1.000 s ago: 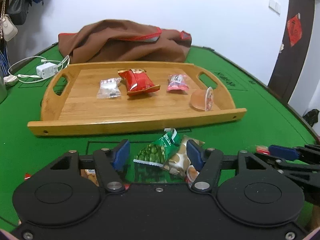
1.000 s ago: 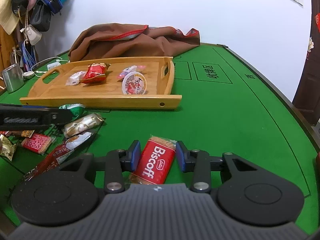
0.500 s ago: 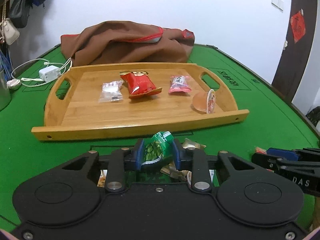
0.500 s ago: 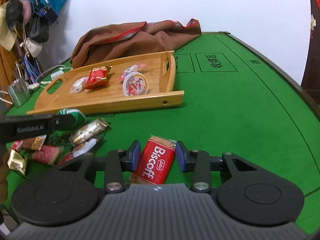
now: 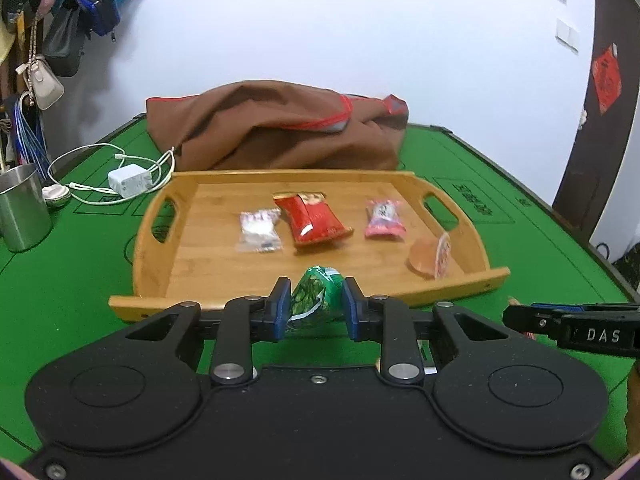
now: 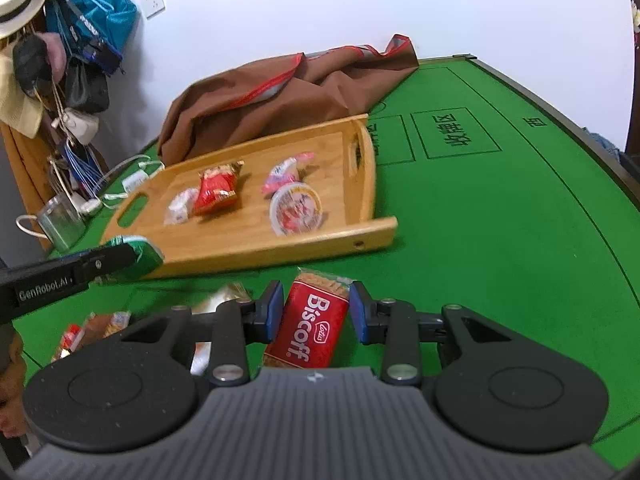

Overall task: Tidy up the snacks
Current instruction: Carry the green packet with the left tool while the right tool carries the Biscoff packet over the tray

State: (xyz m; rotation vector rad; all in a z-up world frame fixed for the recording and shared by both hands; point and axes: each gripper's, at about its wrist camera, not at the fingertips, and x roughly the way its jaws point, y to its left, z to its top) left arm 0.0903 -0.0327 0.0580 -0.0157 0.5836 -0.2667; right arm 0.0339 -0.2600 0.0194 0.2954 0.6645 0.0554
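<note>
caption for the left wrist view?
Left gripper holds a green snack packet before the wooden tray.

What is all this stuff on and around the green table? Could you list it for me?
Tray: one, wooden, on the table.
Snacks in tray: four: clear packet, red packet, pink packet, jelly cup.
Loose snacks: several, on the table nearest the camera.
Cloth bag: one, brown, behind tray.
Charger: one, white, left of tray.
Metal cup: one, far left.
Left gripper: black, shut on green packet.
Right gripper: black, shut on Biscoff packet.
</note>
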